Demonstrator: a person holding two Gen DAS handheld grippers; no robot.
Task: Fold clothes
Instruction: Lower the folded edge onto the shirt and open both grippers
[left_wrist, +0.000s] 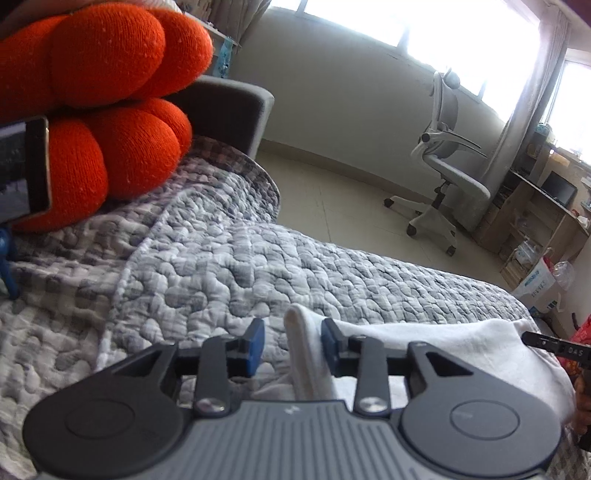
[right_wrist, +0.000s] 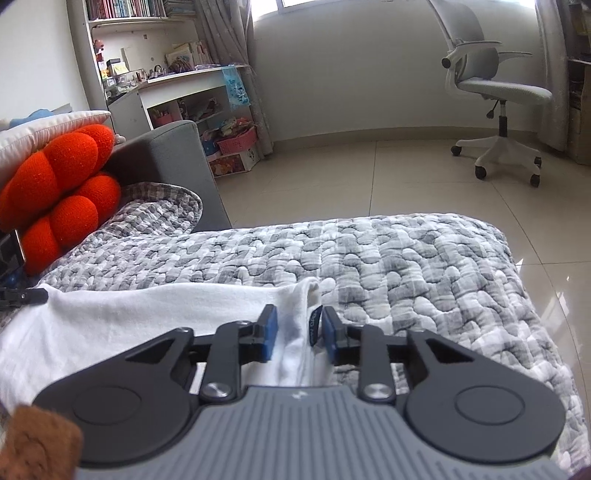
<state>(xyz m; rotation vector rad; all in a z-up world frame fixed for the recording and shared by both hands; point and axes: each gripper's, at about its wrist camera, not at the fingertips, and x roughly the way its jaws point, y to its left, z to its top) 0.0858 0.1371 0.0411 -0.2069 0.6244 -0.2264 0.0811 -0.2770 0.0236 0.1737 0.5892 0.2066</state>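
A white garment (left_wrist: 443, 343) lies flat on a grey quilted cover (left_wrist: 221, 266). In the left wrist view one raised corner fold stands between the fingers of my left gripper (left_wrist: 293, 341), which is open; the fold leans on the right pad. In the right wrist view the same white garment (right_wrist: 147, 317) stretches to the left, and its other corner, with a dark label, rises between the blue pads of my open right gripper (right_wrist: 300, 332). Each view catches the other gripper's black tip at its edge, right gripper (left_wrist: 554, 345) and left gripper (right_wrist: 22, 295).
An orange knotted cushion (left_wrist: 110, 74) and a propped phone (left_wrist: 26, 170) sit at the left by the grey sofa arm (right_wrist: 166, 155). The quilt (right_wrist: 406, 258) ends at tiled floor, where a white office chair (right_wrist: 498, 92) stands. Shelves (right_wrist: 166, 74) line the wall.
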